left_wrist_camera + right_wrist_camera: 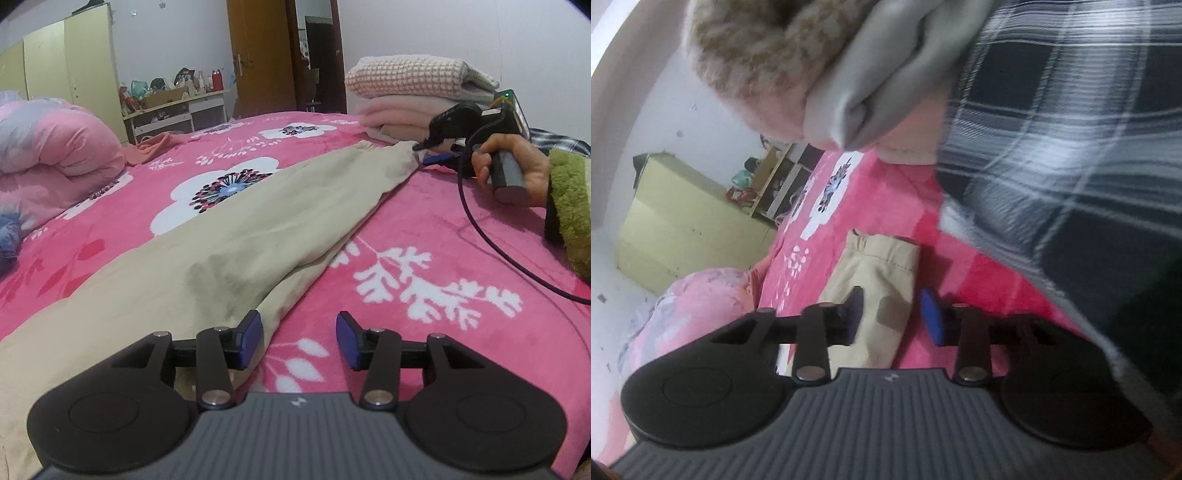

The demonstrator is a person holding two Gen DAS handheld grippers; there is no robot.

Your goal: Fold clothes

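Beige trousers (229, 236) lie flat on the pink floral bedspread (424, 229), one leg stretching away to a gathered cuff (388, 151). Low in the left wrist view, my left gripper (300, 339) is open; its left finger (253, 338) rests at the trousers' near edge and the right finger is over bare bedspread. A hand holds my right gripper (426, 153) at the far cuff. In the right wrist view that gripper (892, 319) is open, and the cuff (879, 266) lies between its spread fingers.
Folded blankets (406, 92) are stacked at the back right, just behind the cuff. A rolled pink duvet (55, 155) fills the left side. A plaid cloth (1071, 147) lies to the right of the cuff. A black cable (480, 232) trails across the bedspread.
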